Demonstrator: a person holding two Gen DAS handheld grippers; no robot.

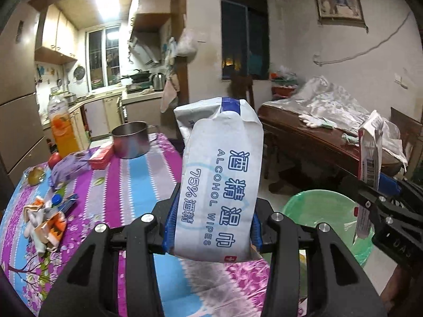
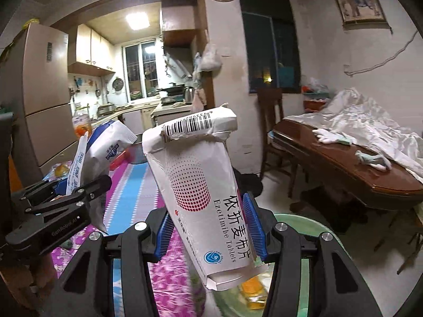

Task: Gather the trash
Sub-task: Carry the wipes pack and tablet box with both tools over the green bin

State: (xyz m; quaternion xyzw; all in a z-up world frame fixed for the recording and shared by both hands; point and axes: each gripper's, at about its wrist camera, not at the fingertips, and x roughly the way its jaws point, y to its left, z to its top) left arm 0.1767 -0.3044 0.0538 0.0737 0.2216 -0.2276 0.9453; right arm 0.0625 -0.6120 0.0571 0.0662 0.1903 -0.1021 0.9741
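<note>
Handling findings, both tongs loaded. My left gripper (image 1: 211, 227) was closed on the alcohol wipes packet (image 1: 219, 179), pads clamped across its lower third, the packet standing upright above the edge of the table (image 1: 127, 185) with the striped cloth. My right gripper (image 2: 208, 227) was closed on the tablet box (image 2: 201, 192), pads pressing its two long sides near the bottom, the box leaning slightly and hanging over the green basin (image 1: 317, 208) that sat just beside the table.

I judged the packet a soft, glossy film pouch, light and probably near empty, with creases and a loose flap at the top; it would slip or fold if pinched at an end, so the mid-body grip suited it. The box was thin card, torn open at the top and already dented; light, crushable, best held across its flat faces. Neither item appeared fragile.

Further scraps of wrapper (image 1: 45, 222) lay on the table, left of the packet.
</note>
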